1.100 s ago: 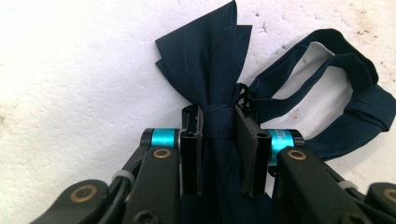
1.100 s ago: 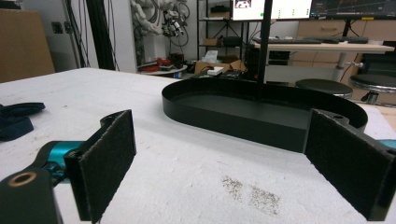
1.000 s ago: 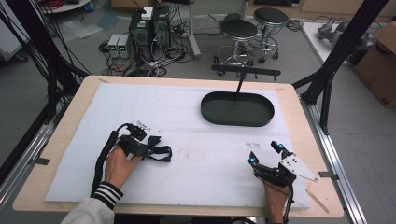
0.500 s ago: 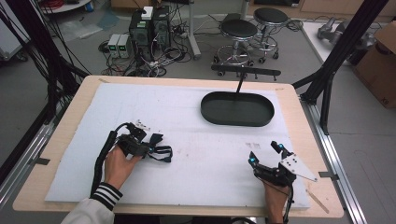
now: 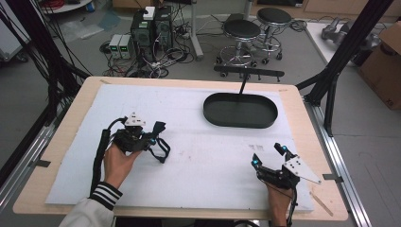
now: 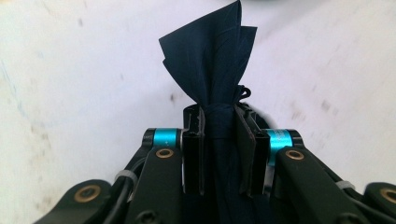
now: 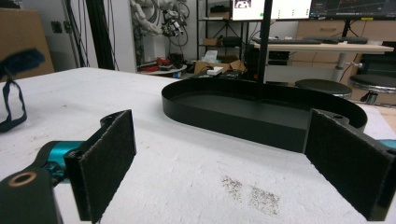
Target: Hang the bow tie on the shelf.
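My left gripper is shut on a dark blue fabric bundle at the left middle of the white mat. The bundle's pointed folds stick out past the jaws, and a band ties it where they pinch it. Its strap loop lies on the mat just right of the gripper. My right gripper rests at the front right, open, with nothing between its pads. It faces a black oval tray a short way ahead.
The black oval tray sits at the back right of the white mat, with a black post rising behind it. The wooden table edge runs close to the right gripper. Stools and computer gear stand beyond the table.
The left gripper with the bundle has shifted very slightly on the mat. The right gripper has stayed where it was, still open.
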`<action>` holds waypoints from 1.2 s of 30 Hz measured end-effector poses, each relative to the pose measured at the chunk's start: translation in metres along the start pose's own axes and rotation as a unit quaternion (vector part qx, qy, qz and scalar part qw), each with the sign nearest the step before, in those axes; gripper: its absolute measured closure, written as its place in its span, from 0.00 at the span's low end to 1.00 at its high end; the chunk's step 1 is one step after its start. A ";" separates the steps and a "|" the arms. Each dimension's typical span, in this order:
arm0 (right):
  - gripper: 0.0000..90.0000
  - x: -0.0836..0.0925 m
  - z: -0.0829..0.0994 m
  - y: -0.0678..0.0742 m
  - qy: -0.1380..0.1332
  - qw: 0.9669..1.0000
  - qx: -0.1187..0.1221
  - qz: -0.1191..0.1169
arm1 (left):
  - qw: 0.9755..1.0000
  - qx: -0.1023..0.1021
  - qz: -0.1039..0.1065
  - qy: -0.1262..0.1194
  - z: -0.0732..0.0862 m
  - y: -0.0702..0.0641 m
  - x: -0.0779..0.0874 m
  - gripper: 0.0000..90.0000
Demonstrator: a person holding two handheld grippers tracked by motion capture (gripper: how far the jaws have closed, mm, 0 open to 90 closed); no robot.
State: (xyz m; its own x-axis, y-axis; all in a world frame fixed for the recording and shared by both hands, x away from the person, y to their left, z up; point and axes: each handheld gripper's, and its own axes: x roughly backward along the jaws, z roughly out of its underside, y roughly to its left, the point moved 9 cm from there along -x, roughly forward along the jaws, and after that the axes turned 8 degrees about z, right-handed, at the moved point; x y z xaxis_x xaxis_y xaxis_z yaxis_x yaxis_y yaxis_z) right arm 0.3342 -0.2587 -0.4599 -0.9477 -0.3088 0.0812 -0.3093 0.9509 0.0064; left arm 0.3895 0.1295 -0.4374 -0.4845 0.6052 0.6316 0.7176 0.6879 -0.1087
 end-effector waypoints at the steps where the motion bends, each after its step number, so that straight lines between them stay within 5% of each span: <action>1: 0.09 0.000 0.000 0.000 0.000 1.000 0.000 0.000 | 1.000 -0.008 -0.007 -0.007 -0.003 0.001 0.002 0.82; 5: 0.09 0.000 0.000 0.000 0.000 1.000 0.000 0.000 | 0.998 -0.024 -0.004 -0.060 -0.019 -0.002 0.008 0.82; 12: 0.09 0.000 0.000 0.000 0.001 1.000 -0.002 -0.001 | 0.994 -0.037 0.004 -0.106 -0.045 -0.009 0.014 0.82; 19: 0.09 0.000 0.000 0.000 0.000 1.000 -0.002 -0.001 | 0.986 -0.048 0.015 -0.158 -0.065 -0.013 0.021 0.82; 20: 0.09 0.000 0.000 0.000 0.001 1.000 -0.003 -0.001 | 0.982 -0.048 0.020 -0.179 -0.071 -0.013 0.024 0.82; 28: 0.09 0.000 0.000 0.000 0.000 1.000 -0.003 -0.001 | 0.977 -0.049 0.040 -0.202 -0.095 -0.016 0.027 0.83; 36: 0.09 0.000 0.000 -0.001 -0.001 1.000 -0.004 -0.002 | 0.973 -0.090 0.050 -0.209 -0.134 -0.027 0.022 0.83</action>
State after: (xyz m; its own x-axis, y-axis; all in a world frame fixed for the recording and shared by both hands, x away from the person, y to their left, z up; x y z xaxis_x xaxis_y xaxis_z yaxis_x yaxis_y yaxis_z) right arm 0.3346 -0.2591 -0.4596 -0.9467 -0.3122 0.0793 -0.3121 0.9500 0.0144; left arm 0.4271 0.0705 -0.3176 -0.5423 0.8011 0.2535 0.8289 0.5594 0.0056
